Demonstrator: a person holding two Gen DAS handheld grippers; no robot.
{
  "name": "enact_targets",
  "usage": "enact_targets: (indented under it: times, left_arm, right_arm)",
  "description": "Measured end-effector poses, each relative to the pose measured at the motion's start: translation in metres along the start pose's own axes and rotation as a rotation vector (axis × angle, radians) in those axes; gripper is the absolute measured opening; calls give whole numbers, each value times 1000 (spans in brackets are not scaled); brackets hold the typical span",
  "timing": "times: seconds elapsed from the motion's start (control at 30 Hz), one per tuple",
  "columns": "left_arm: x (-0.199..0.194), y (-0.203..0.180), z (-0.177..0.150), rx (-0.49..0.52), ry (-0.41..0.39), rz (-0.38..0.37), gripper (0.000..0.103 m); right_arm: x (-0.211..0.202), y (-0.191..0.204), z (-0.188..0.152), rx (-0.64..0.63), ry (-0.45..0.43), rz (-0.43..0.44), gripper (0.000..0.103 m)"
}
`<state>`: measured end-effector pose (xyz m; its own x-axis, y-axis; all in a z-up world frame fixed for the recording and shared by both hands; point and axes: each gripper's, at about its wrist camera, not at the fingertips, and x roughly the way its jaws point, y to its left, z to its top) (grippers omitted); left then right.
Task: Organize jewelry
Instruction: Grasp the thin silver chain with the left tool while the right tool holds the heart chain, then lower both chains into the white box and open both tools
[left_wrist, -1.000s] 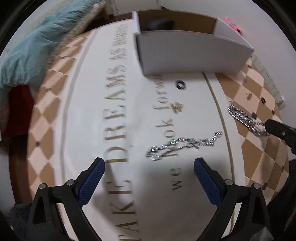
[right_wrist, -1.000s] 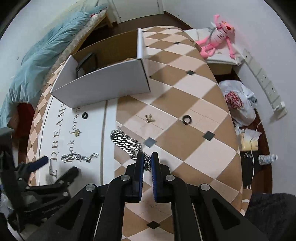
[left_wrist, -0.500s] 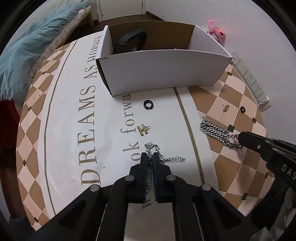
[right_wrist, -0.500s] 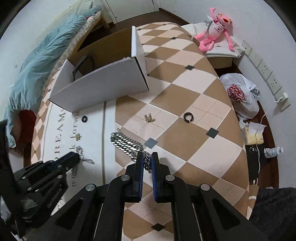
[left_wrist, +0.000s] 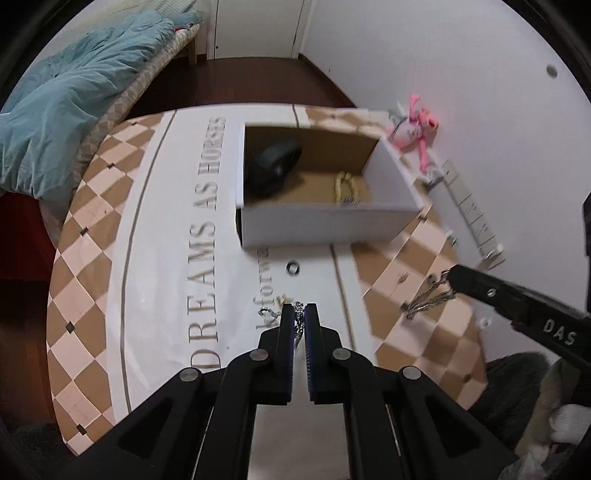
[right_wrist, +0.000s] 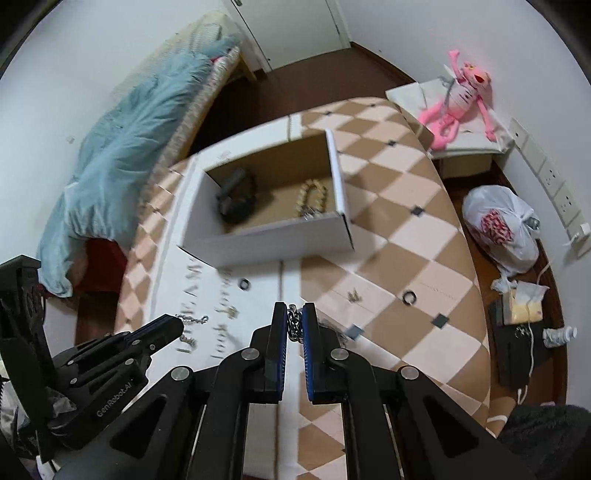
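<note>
My left gripper (left_wrist: 299, 306) is shut on a thin silver chain (left_wrist: 271, 314), which hangs from it above the table; it also shows in the right wrist view (right_wrist: 192, 319). My right gripper (right_wrist: 294, 308) is shut on a thick silver curb chain (right_wrist: 293, 325), lifted off the table; the left wrist view shows this chain dangling (left_wrist: 430, 299). A white cardboard box (left_wrist: 325, 223) stands ahead, holding a black watch (left_wrist: 273, 164) and a gold bead bracelet (left_wrist: 345, 186).
On the table lie a black ring (left_wrist: 293, 267), a small gold earring (left_wrist: 285, 300), another gold piece (right_wrist: 352, 294) and a second black ring (right_wrist: 409, 297). A bed with a teal blanket (left_wrist: 55, 110) stands left. A pink plush toy (right_wrist: 461, 99) and plastic bag (right_wrist: 502, 229) are right.
My left gripper closed on the thin chain and raised it. My right gripper lifted the thick chain off the table. Both moved up, so the box interior now shows.
</note>
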<state>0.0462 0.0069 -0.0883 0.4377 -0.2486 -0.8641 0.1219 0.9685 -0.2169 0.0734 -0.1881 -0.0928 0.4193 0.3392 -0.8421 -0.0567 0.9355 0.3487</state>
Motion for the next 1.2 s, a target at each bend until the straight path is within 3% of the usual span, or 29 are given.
enact_targets:
  times: [0.27,0.4,0.57,0.8,1.03,1.07,1.1,1.17,1.2]
  left_arm:
    - [-31,-9,56,15,-66,-67,3]
    - [-30,-11,86,30,-93,-54,3]
    - [4,0,117,-9,-34,-58,3]
    - [50,14,127,-76,79,-65,3]
    - [60,23,134,-129,113,40,10]
    - [58,24,135,-128,105,56,20]
    - [57,24,136,-128,98,69,44]
    - [50,27,137,-133,69,81,78]
    - [48,28,138,-134,59,88,82]
  right_arm:
    - [-33,21,51,-49,-68,73,8]
    - [-32,31,88,-90,-83,65,8]
    - [0,29,130,-77,-14,80,8]
    - [61,23,161,-74,116,81,8]
    - [106,27,178,-102,222,69,9]
    - [112,25,181,-81,241,67,9]
    - [116,24,183,-77,252,65,9]
    - [119,21,185,-66,266,60,11]
    - [119,19,185,-60,266,64,21]
